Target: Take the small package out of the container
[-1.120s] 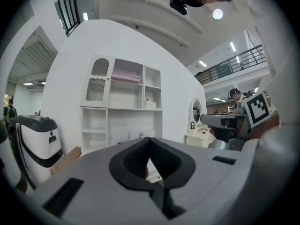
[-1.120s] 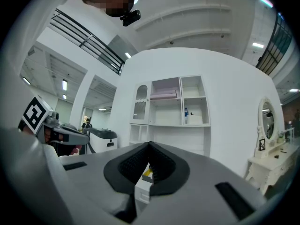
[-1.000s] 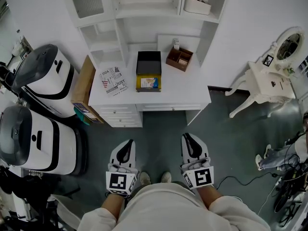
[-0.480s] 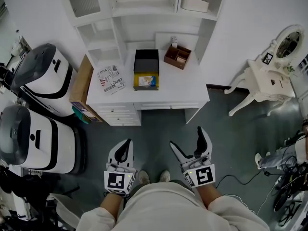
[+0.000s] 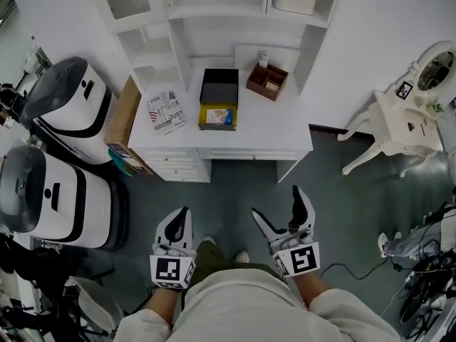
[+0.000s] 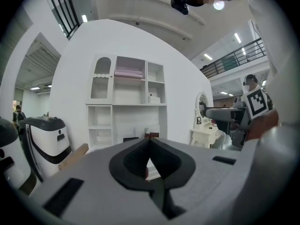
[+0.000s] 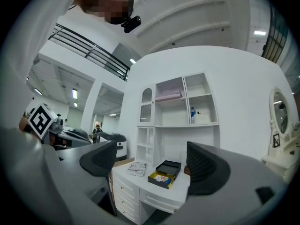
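Observation:
The container (image 5: pixel 219 97) is an open black box with a yellow inside, standing on the white desk (image 5: pixel 271 130) far ahead of me. A small package (image 5: pixel 218 117) with yellow and blue print lies in its near half. In the right gripper view the container (image 7: pixel 164 172) shows between the wide jaws, far off. My left gripper (image 5: pixel 184 213) is shut and empty, low over the floor. Beside it my right gripper (image 5: pixel 278 204) stands open, nothing between its fingers. Both grippers are well short of the desk. The left gripper (image 6: pixel 150 140) in its own view has its jaws closed together.
A brown wooden box (image 5: pixel 267 81) sits at the desk's back right and a printed packet (image 5: pixel 166 111) at its left. Two white-and-black machines (image 5: pixel 60 112) and a cardboard sheet (image 5: pixel 122 120) stand left of the desk. A white dressing table (image 5: pixel 399 123) and floor cables (image 5: pixel 420 276) are at the right.
The right gripper's jaws went from shut to wide open a half second ago and have stayed so. The left gripper remains shut. The head view has shifted slightly.

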The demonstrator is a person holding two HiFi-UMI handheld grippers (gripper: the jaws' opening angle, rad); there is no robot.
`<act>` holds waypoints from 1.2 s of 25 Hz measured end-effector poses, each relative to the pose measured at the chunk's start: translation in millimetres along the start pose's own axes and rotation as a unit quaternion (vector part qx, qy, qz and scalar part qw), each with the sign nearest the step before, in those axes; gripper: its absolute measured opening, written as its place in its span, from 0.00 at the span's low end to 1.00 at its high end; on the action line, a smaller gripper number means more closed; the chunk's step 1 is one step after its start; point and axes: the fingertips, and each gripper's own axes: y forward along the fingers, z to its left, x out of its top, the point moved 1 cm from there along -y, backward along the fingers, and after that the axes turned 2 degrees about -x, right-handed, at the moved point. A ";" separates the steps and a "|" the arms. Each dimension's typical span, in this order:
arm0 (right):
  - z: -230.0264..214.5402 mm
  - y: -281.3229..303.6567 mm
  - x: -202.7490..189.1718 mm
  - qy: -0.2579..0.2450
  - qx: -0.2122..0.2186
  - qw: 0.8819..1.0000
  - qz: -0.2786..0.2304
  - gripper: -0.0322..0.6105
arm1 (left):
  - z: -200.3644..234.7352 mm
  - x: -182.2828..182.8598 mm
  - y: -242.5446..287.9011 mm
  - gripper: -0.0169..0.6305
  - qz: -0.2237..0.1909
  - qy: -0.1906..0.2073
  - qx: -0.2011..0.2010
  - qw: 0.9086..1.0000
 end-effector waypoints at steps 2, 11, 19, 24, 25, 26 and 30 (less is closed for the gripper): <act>-0.8 3.8 -3.4 0.001 0.001 1.000 0.003 0.74 | 3.2 -1.7 1.8 0.04 0.000 -0.002 0.002 1.000; -12.8 72.5 -22.6 -0.009 -0.009 1.000 0.008 0.74 | 52.7 -10.1 68.8 0.04 -0.009 -0.011 -0.014 1.000; -44.5 176.4 -32.0 -0.019 -0.040 0.999 0.024 0.74 | 121.7 -3.1 165.1 0.04 0.005 -0.022 -0.041 0.999; -50.7 235.3 -37.0 -0.023 -0.045 0.998 0.032 0.74 | 155.2 7.0 206.5 0.04 0.004 -0.027 -0.061 0.998; -51.0 246.8 -38.1 -0.023 -0.046 0.998 0.035 0.74 | 162.5 9.4 213.5 0.04 0.004 -0.028 -0.064 0.998; -51.4 258.9 -39.2 -0.024 -0.046 0.998 0.038 0.74 | 169.9 12.2 220.7 0.04 0.003 -0.028 -0.067 0.997; -50.8 301.8 -47.9 -0.028 -0.043 0.997 0.051 0.74 | 200.4 18.1 242.5 0.04 0.003 -0.031 -0.071 0.997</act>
